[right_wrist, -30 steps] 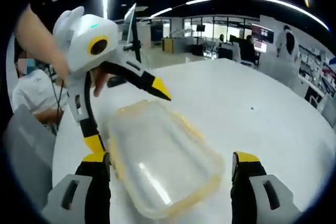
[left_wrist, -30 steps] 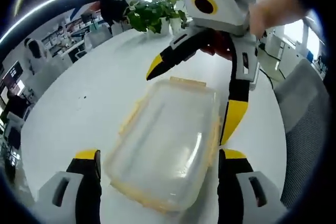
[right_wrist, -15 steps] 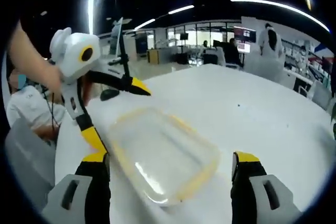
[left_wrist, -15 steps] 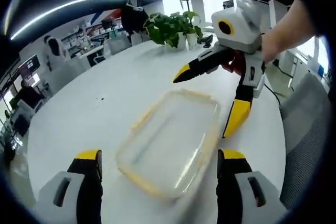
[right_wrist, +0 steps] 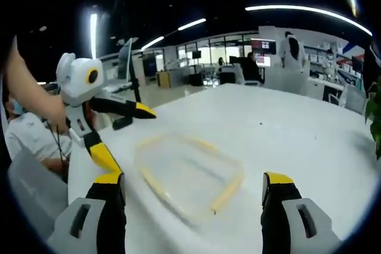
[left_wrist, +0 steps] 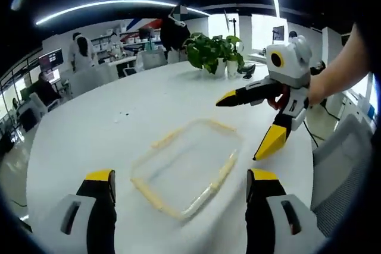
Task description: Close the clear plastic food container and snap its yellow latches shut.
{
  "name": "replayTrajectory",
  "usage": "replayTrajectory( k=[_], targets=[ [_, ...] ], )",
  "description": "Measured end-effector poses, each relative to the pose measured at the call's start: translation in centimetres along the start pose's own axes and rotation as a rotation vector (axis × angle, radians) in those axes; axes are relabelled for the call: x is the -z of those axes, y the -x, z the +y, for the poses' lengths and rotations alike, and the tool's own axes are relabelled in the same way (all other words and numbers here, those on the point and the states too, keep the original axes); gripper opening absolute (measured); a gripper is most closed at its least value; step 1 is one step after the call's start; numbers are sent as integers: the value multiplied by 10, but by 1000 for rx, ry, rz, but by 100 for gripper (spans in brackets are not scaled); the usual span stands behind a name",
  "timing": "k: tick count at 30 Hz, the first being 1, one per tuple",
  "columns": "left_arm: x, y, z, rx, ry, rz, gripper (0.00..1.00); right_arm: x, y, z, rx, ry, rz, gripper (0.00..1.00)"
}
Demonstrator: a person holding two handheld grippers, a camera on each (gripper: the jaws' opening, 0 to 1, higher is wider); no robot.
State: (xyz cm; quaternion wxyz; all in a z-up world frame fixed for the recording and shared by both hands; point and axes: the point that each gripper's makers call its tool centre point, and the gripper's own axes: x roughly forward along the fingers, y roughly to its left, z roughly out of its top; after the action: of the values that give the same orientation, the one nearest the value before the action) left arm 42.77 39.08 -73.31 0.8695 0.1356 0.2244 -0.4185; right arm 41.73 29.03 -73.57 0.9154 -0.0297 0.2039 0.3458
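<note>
The clear container [left_wrist: 186, 173] with yellow latches [left_wrist: 217, 173] lies flat on the white desk [left_wrist: 119, 129]. Left tongs [left_wrist: 181, 190] and right tongs [right_wrist: 193, 193] both gape wide, empty, held back above it.

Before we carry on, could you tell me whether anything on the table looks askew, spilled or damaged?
Nothing stands out. The clear container sits flat on the white table with its lid on, no spill around it. Both grippers, left and right, are open and apart from it.

Opposed views over shared container [left_wrist: 187, 171]
</note>
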Motion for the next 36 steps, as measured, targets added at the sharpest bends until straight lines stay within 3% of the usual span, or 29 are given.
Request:
replayTrajectory(
  k=[6,12,23,36],
  targets=[
    [1,15,-4,-33,25,-33,92,-3,9,7,13,-32,-39,96],
    [-8,27,-5,-54,63,-77,91,-2,20,10,33,-30,-36,95],
    [4,45,-13,-70,114,-91,89,-11,37,21,48,-42,-74,94],
    [13,68,-26,-73,144,-115,89,-5,60,33,74,-66,-93,92]
  ],
)
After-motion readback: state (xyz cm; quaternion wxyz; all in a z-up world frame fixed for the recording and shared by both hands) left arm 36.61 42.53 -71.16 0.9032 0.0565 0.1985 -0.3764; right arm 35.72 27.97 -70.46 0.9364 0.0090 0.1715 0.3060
